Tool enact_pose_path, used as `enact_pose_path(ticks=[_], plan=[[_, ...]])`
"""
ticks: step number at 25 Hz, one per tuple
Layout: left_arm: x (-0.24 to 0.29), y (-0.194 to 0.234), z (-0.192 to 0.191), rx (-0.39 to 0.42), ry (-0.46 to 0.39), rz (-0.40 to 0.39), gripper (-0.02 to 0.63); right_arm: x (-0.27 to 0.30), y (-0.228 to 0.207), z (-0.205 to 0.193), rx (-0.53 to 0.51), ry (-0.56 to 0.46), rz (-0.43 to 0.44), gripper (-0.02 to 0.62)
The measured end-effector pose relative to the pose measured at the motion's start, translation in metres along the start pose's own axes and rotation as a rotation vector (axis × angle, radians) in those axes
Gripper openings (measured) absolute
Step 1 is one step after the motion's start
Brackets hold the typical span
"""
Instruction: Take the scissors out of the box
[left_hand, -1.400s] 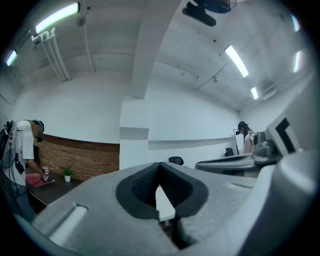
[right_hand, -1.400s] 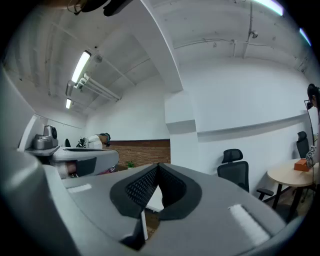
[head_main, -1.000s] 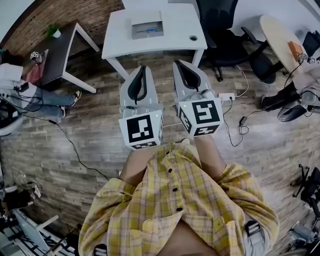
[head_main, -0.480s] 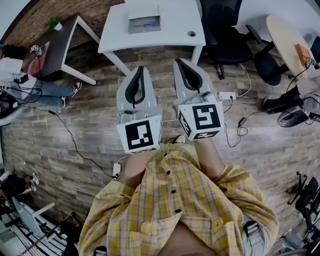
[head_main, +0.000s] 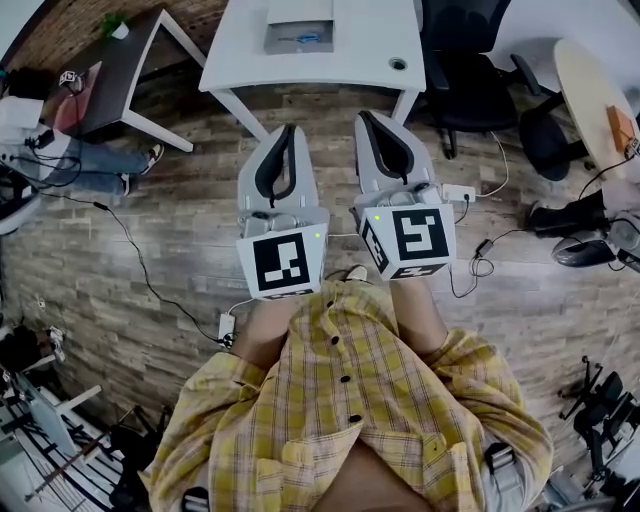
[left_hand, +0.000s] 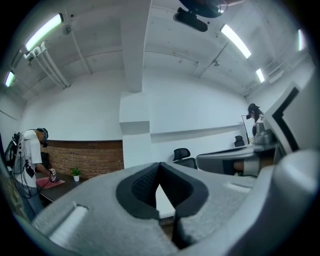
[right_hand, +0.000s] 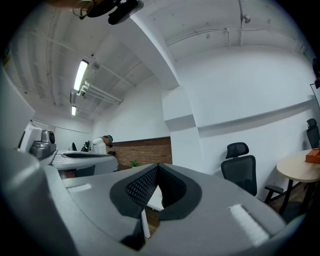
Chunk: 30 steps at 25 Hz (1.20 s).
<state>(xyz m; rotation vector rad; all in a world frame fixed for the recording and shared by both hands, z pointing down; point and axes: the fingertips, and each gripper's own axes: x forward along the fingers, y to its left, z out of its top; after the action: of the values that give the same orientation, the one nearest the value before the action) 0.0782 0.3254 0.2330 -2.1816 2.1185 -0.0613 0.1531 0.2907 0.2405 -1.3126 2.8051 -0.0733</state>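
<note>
Head view first: the person in the plaid shirt (head_main: 350, 400) is standing on the floor (head_main: 150, 250), well back from the white table (head_main: 370, 45). The grey box (head_main: 300, 12) sits on the table's far side. There's a bit of blue inside it that I'd guess is the scissors (head_main: 305, 38), but it's too small to be sure. So the scissors are in the box and nothing has touched them yet. The left gripper (head_main: 287, 135) and right gripper (head_main: 366, 120) are held side by side at about waist height with their tips aimed at the table. That looks to me like a carry pose for the approach, with no reaching going on. A black chair (head_main: 465, 70) stands just right of the table.

Left gripper view: the jaws (left_hand: 160, 167) are pressed together at the tip with nothing between them. That makes sense, since there's nothing in range to grab. You mostly get wall and ceiling lights, because the thing is pointing out level rather than down at a surface. The right gripper shows off to the side.

Right gripper view: it's the same here, pads closed tip to tip and empty (right_hand: 158, 166). A sliver of white table shows below them and a chair (right_hand: 240, 167) off to the right.

Next up is probably getting closer, then opening a jaw over the box.
</note>
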Motion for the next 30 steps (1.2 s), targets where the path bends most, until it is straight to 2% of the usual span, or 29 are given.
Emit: enact_pose_path(ticks=[9,14,20,26,30], plan=[[0.076,0.058,-0.019,-0.019,0.008,-0.013,0.002,0.095,-0.001,-0.005,-0.025,0.013,0.003,0.006],[0.133,0.101,-0.013,-0.032,-0.010,-0.027,0.002,0.161,-0.009,0.005,-0.025,-0.001,-0.014,0.006],[0.194,0.145,-0.006,-0.001,-0.010,-0.077,0.002,0.233,-0.012,0.018,-0.027,-0.005,-0.053,0.006],[0.249,0.186,-0.006,-0.045,-0.035,-0.119,0.002,0.296,-0.015,0.016,-0.019,0.014,-0.099,0.006],[0.279,0.210,-0.016,-0.049,-0.015,-0.152,0.002,0.333,-0.021,0.012,0.006,0.023,-0.130,0.006]])
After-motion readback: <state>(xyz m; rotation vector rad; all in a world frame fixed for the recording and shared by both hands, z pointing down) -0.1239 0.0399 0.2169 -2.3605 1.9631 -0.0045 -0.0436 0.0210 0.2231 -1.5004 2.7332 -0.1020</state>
